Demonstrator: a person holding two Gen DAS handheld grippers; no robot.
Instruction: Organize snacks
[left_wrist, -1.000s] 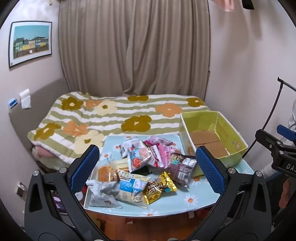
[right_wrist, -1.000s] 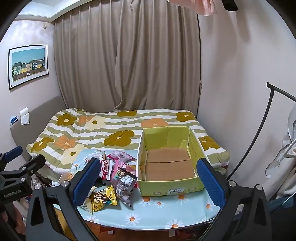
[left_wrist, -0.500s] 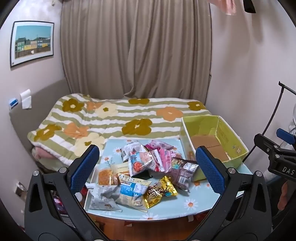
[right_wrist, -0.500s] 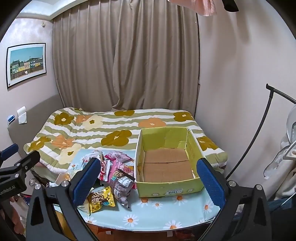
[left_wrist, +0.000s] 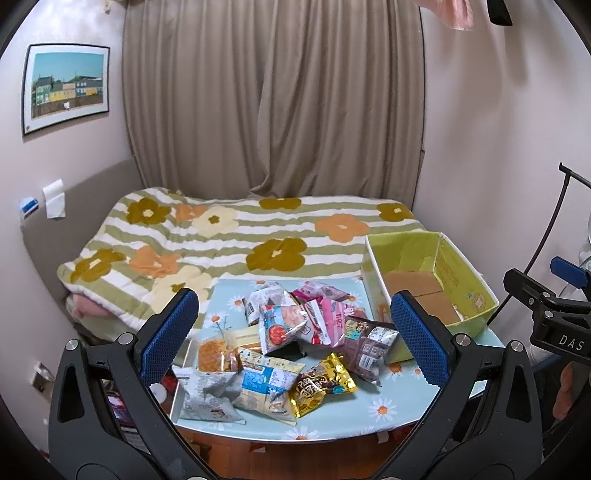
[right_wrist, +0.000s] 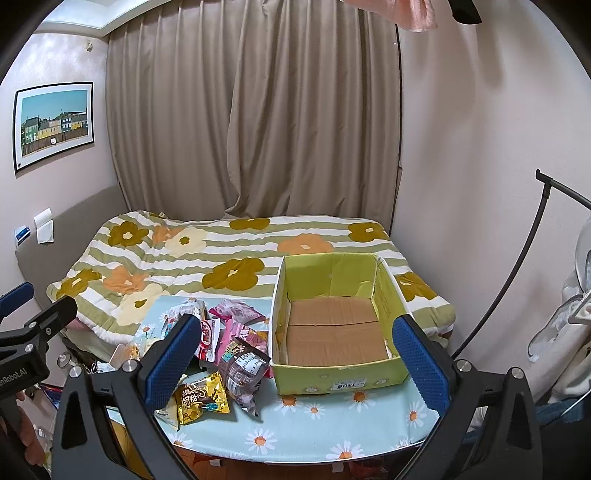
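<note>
box (right_wrist: 338, 374): matt cardboard | gold packet (left_wrist: 320, 384): glossy crinkled foil | tablecloth (right_wrist: 332, 428): smooth, sheeny | finger pads (left_wrist: 415, 338): blue, dimpled | curtain (left_wrist: 273, 99): matt cloth

lower snack packets (left_wrist: 291, 352) overlapped, labels perhaps unreadable

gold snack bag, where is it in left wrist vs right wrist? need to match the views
Left wrist: gold snack bag lies low, just right of centre, at the near edge of the snack pile, between the open fingers.
Right wrist: gold snack bag lies lower left, beside the left blue pad.
Shared landmark: the green cardboard box, right of the bag in both views.
</note>
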